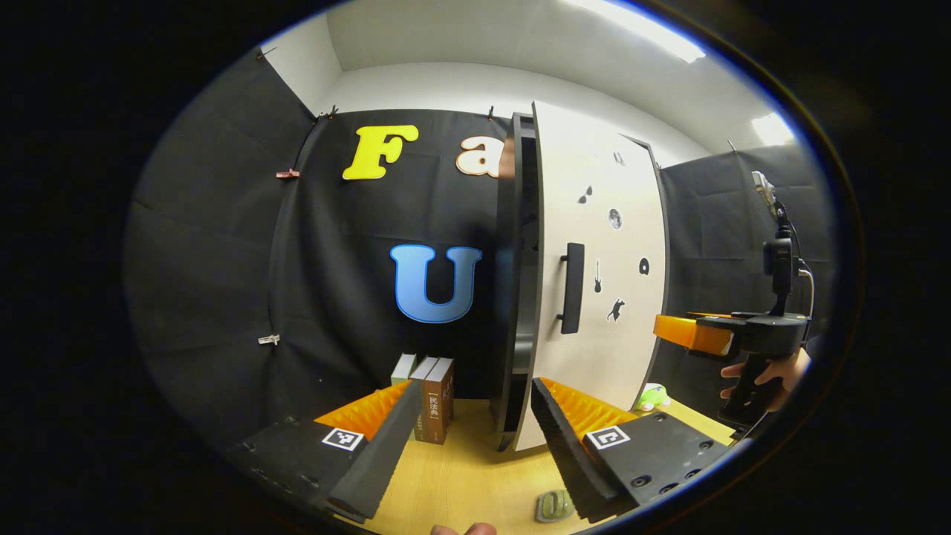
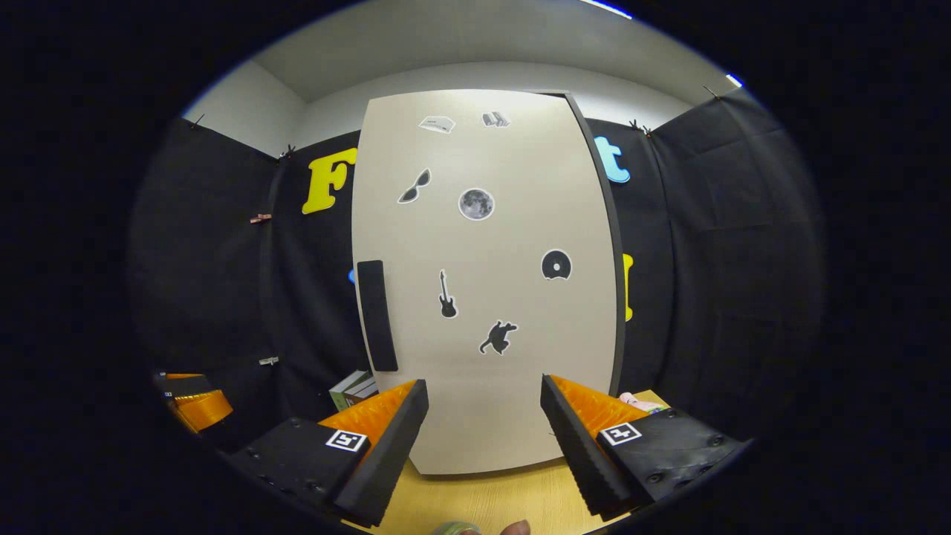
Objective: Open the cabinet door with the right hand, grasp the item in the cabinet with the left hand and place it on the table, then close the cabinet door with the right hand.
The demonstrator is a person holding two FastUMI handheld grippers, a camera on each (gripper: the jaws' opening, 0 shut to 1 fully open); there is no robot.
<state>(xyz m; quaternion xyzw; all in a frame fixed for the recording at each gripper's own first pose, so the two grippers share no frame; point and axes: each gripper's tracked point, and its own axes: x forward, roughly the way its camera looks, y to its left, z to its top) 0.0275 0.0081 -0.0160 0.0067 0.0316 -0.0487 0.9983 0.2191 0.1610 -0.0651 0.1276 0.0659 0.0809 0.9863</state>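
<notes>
Door [image 2: 487,282] — it filled the space ahead of the right gripper [image 2: 483,438], whose jaws stood wide apart and held nothing, aimed at the lower part of the panel. The handle [image 2: 377,316] ran upright near the door's left edge, with stickers scattered across the face. In the left gripper view the left gripper [image 1: 468,438] also gaped wide, empty, above the table [image 1: 475,475]. Beyond its fingers the door [image 1: 598,297] stood slightly ajar from the cabinet [image 1: 516,282], a dark gap showing at its edge — the item inside could not be seen. Books [image 1: 429,397] stood upright on the table left of the cabinet. The right gripper [image 1: 695,332] hung off to the right, held by a hand [image 1: 765,371].
</notes>
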